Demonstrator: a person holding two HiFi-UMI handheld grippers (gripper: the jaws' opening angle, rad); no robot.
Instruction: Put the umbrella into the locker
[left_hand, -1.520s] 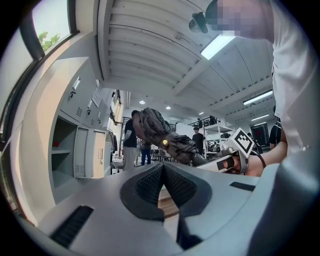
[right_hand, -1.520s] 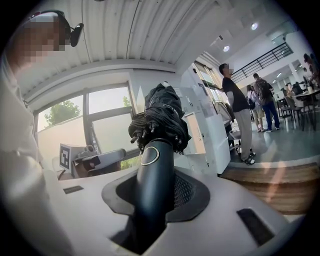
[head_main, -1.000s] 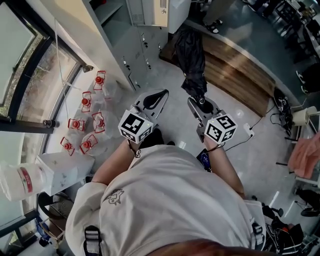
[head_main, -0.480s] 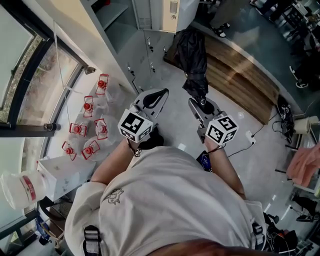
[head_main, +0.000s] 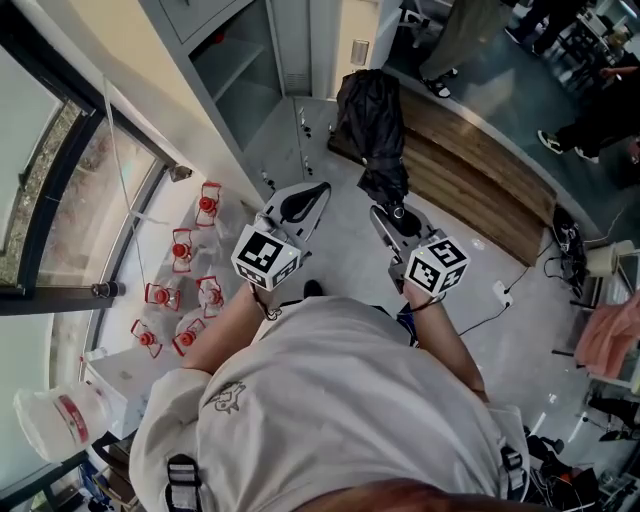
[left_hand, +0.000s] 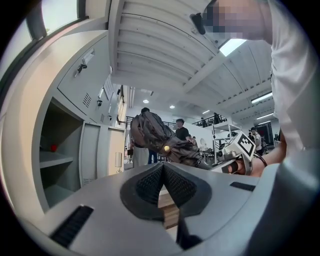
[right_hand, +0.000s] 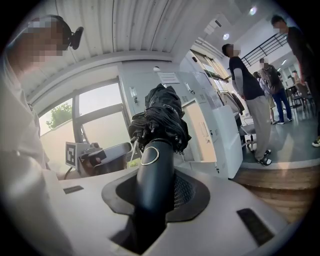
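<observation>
A black folded umbrella (head_main: 372, 115) sticks out forward and slightly upward from my right gripper (head_main: 388, 214), which is shut on its dark handle (right_hand: 154, 175). Its bunched canopy (right_hand: 160, 117) fills the middle of the right gripper view. An open grey locker (head_main: 238, 62) with a shelf stands ahead to the left, and its open compartment (left_hand: 57, 160) shows in the left gripper view. My left gripper (head_main: 303, 203) is level beside the right one, pads (left_hand: 150, 182) together and nothing between them. From there the umbrella (left_hand: 156, 136) and my right gripper (left_hand: 239, 150) appear to the right.
Several red-capped bottles (head_main: 183, 292) stand on the floor by the window at the left. A wooden platform (head_main: 470, 150) runs behind the umbrella at the right. People stand near the lockers (right_hand: 247, 90). A cable and socket strip (head_main: 500, 292) lie on the floor at the right.
Both grippers and the umbrella have moved forward toward the lockers. The open locker compartment has come further into view, and the bottles have slid back along the left side.
</observation>
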